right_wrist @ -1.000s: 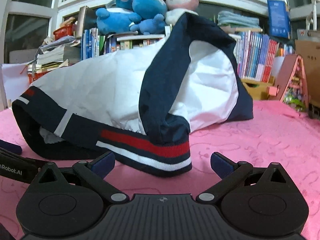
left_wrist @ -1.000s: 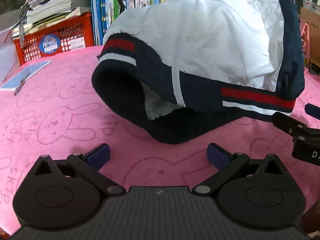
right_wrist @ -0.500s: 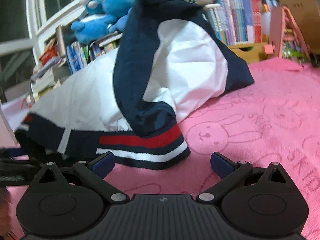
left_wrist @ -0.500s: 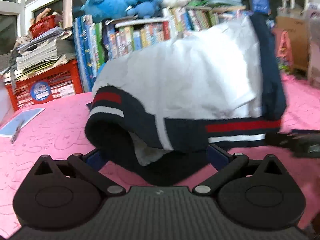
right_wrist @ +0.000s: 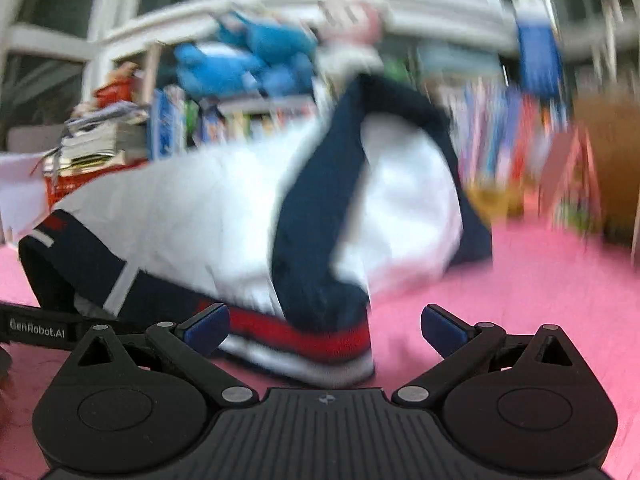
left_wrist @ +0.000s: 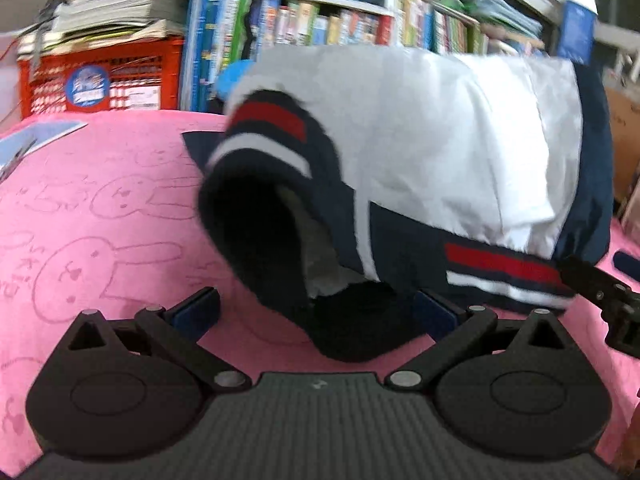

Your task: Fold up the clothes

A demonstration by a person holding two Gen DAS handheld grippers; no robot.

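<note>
Big pink bunny-print blanket [left_wrist: 100,208] covers the whole bench, with a wall of books [left_wrist: 340,28] and a red crate [left_wrist: 100,80] behind it. On the blanket sits the jacket [left_wrist: 400,132], white body with navy trim, bunched into a puffy heap rather than lying flat; one navy sleeve [right_wrist: 320,216] drapes down the front, and the striped red-and-white hem [left_wrist: 500,268] runs along the near edge. The left claw [left_wrist: 316,312] is spread wide with nothing clamped; the dark open end of the hem sits right between its fingers. The right claw [right_wrist: 324,330] is also wide open and empty, with the striped cuff [right_wrist: 304,340] lying between its blue pads [right_wrist: 206,326], though that view is pretty blurred. Looks to me like both are lining up for a pinch on the lower edge. If so, I'd bite the ribbed band itself, since the shell fabric looks slippery, take both layers at once, and keep the two grips level so the heap pulls out flat instead of twisting. Watch that loose sleeve, it'll flop wherever it likes.
</note>
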